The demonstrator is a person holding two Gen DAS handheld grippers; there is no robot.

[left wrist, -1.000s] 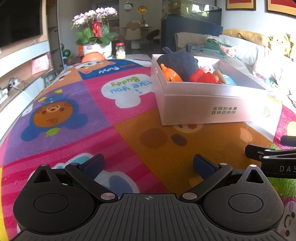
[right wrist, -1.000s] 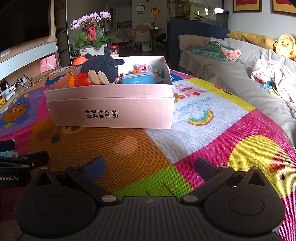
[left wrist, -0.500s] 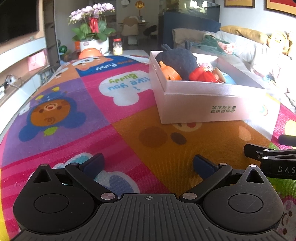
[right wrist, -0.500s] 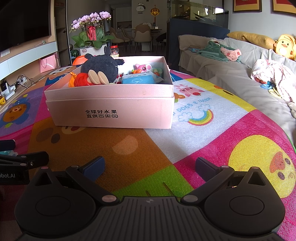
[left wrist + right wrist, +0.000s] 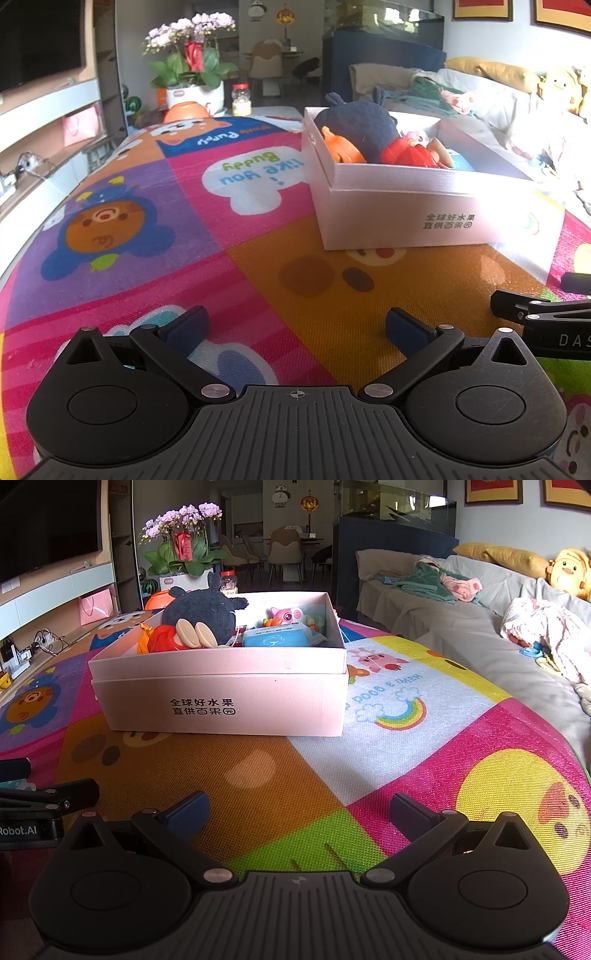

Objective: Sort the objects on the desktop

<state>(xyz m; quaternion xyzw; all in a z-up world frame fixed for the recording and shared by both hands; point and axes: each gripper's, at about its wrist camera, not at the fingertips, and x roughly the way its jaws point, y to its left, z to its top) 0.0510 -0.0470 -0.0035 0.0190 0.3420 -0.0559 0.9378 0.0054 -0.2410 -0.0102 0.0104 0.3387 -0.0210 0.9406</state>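
A pink cardboard box (image 5: 221, 701) stands on the colourful play mat (image 5: 369, 738); it also shows in the left wrist view (image 5: 399, 218). Inside lie a dark grey plush toy (image 5: 201, 613), a red and orange toy (image 5: 162, 640), a pink pig toy (image 5: 290, 616) and a blue tissue pack (image 5: 277, 638). My left gripper (image 5: 297, 326) is open and empty, low over the mat in front of the box. My right gripper (image 5: 299, 812) is open and empty, also in front of the box.
A flower pot with orchids (image 5: 192, 74) and a jar (image 5: 241, 98) stand beyond the mat's far end. A TV shelf (image 5: 55, 590) runs along the left. A sofa (image 5: 480, 627) with clothes and plush toys lies to the right.
The left gripper has tilted slightly, so the box sits a little lower in its view. The right gripper has not moved. Both stay open.
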